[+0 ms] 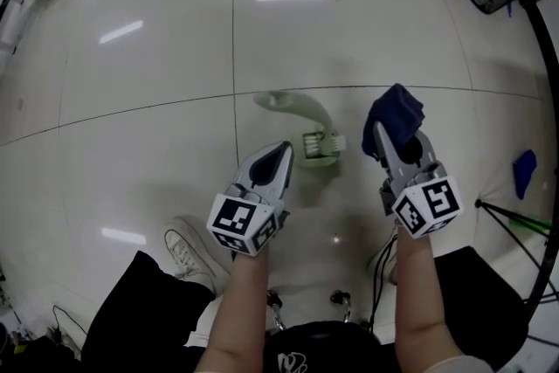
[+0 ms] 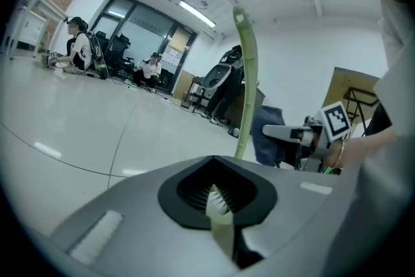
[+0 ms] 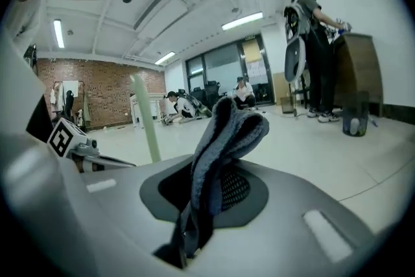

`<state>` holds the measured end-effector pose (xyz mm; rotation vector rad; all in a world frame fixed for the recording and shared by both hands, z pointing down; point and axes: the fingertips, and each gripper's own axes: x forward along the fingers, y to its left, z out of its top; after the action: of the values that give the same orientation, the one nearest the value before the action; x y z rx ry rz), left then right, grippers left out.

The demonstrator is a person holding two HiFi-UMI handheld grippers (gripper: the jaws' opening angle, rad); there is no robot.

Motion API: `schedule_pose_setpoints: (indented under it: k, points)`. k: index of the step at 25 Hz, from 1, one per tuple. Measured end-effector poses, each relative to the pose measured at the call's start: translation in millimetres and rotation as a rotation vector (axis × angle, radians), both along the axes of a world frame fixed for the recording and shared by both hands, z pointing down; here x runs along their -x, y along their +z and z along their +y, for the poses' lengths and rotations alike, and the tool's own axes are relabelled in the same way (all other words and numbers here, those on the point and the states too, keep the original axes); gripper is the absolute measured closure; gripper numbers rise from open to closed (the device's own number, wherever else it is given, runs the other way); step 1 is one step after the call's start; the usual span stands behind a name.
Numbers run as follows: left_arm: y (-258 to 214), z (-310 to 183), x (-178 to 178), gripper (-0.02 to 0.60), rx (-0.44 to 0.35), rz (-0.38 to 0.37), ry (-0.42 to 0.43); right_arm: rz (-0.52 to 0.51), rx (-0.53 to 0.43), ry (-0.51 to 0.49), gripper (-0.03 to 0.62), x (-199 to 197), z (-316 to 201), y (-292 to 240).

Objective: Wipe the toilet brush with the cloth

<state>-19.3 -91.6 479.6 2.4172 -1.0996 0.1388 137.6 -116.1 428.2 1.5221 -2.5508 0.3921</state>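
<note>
My left gripper [image 1: 281,155] is shut on the pale green toilet brush [image 1: 316,144]. The white bristles lie just past its tips, and the curved handle [image 1: 284,103] runs away over the floor. In the left gripper view the bristle end [image 2: 218,200] sits pinched between the jaws and the handle [image 2: 246,74] rises upward. My right gripper [image 1: 390,140] is shut on a dark blue cloth [image 1: 395,113], held a little right of the brush and not touching it. The folded cloth [image 3: 224,139] stands up out of the jaws in the right gripper view, with the brush handle [image 3: 146,120] to its left.
The glossy tiled floor [image 1: 157,57] spreads below. A white shoe [image 1: 186,249] is under my left arm. A blue object [image 1: 524,170] and tripod legs [image 1: 515,218] lie at the right. People sit on the floor far off [image 2: 78,48], and one stands at a brown cabinet [image 3: 353,68].
</note>
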Motion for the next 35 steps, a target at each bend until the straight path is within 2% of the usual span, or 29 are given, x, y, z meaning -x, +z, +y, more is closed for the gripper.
schedule_pose_setpoints:
  k: [3,6,9,12,15,18,21,24,28,33,35]
  points:
    - [-10,12,27,0.575,-0.009,0.025,-0.040,-0.018,-0.092,0.035,0.531,26,36,-16]
    - [-15,26,51,0.575,-0.017,0.037,-0.065,0.008,-0.082,0.037,0.530,69,65,3]
    - [-18,35,72,0.575,-0.028,0.040,-0.087,0.012,-0.007,-0.019,0.531,118,81,30]
    - [-19,41,95,0.575,-0.022,0.053,-0.120,-0.060,0.095,-0.086,0.530,163,85,56]
    - [-23,41,111,0.575,-0.031,0.078,-0.149,-0.152,0.230,-0.059,0.530,192,71,82]
    - [-17,43,113,0.575,-0.022,0.084,-0.145,-0.227,0.359,0.065,0.530,199,58,109]
    - [-6,40,118,0.575,0.006,0.097,-0.148,-0.306,0.442,0.157,0.530,199,47,133]
    - [1,37,121,0.575,0.022,0.096,-0.151,-0.303,0.493,0.183,0.530,191,43,156]
    - [13,36,123,0.575,0.041,0.086,-0.143,-0.352,0.594,0.208,0.530,182,49,188]
    - [25,39,115,0.575,0.073,0.084,-0.124,-0.385,0.671,0.309,0.530,160,68,221]
    - [27,39,113,0.575,0.078,0.085,-0.120,-0.391,0.677,0.320,0.530,155,76,225]
